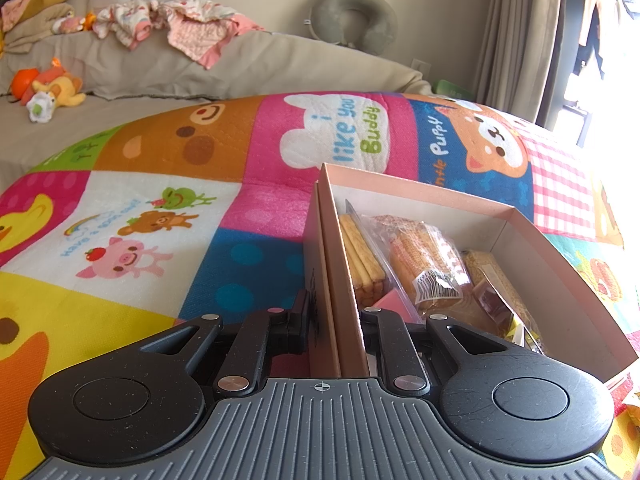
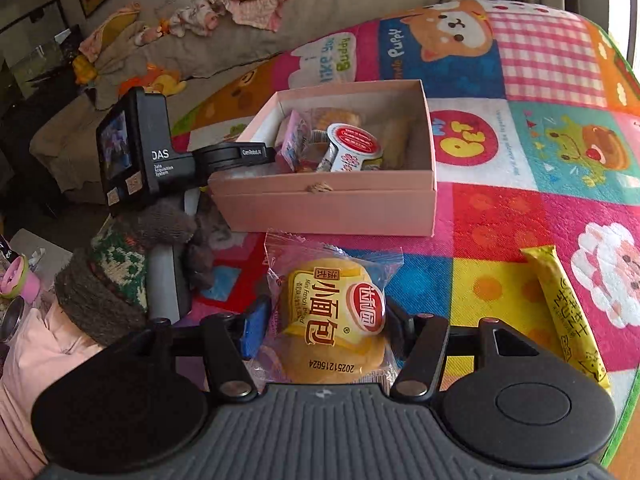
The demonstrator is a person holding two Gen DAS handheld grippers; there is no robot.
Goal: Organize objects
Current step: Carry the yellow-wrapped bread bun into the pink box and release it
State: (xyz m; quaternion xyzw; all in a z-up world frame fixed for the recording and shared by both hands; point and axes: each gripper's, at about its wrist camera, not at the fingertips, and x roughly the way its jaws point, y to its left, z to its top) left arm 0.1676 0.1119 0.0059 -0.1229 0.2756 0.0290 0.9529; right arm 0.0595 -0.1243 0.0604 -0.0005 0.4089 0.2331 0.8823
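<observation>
Bread packet (image 2: 334, 316) sat clamped between jaws of right gripper (image 2: 326, 330); left gripper (image 1: 334, 326) pinched side wall of pink box (image 1: 340, 264).

Box lay ahead of right jaws on colourful play mat (image 2: 520, 208), w/ snacks inside: biscuit sticks (image 1: 362, 258) and wrapped bread (image 1: 428, 264) just beyond left jaws' right finger, red-lidded cup (image 2: 352, 146) in the middle. Left jaws were closed on box wall, one finger inside, one outside. Yellow stick packet (image 2: 566, 312) lay on mat right of right jaws, apart from bread.
</observation>
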